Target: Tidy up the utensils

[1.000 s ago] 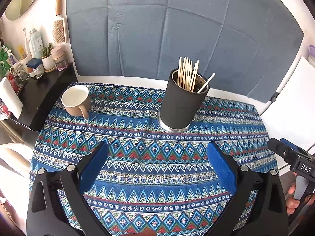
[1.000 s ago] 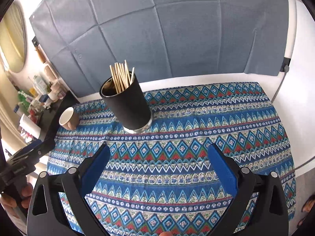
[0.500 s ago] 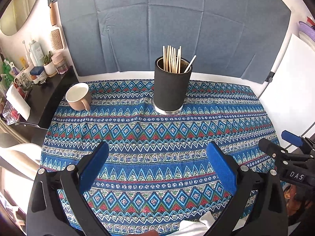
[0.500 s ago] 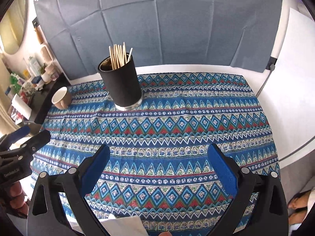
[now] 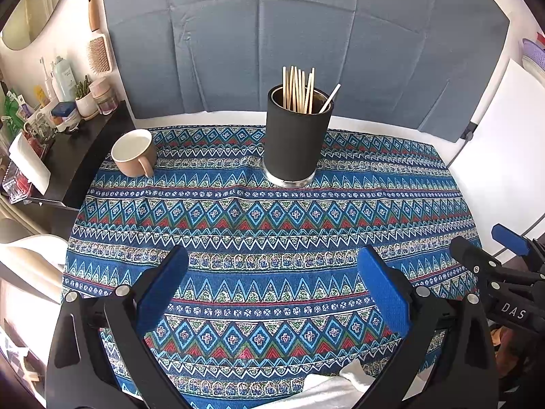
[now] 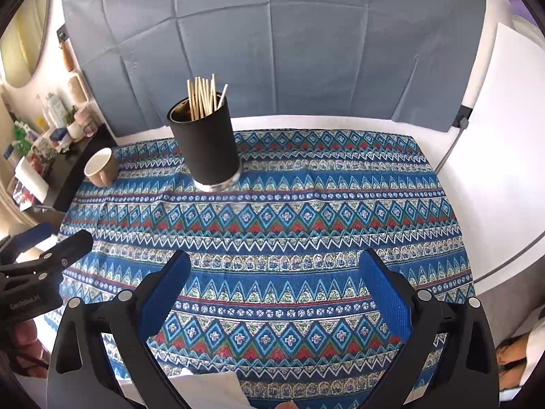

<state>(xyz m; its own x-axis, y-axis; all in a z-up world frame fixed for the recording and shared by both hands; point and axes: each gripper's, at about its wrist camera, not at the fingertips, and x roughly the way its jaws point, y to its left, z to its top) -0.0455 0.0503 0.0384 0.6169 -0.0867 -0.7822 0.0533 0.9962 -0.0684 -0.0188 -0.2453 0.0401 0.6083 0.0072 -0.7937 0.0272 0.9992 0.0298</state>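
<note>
Both grippers have drawn back from the black holder (image 5: 295, 139) — left gripper (image 5: 272, 293) and right gripper (image 6: 276, 293) hang with fingers wide apart, gripping nothing. Chopsticks (image 5: 299, 90) stand bunched inside it; light, stiff, probably slick — best pinched near their tops. Left of the holder sits a mug (image 5: 133, 152); the patterned cloth (image 5: 272, 225) in front offers open room.
</note>
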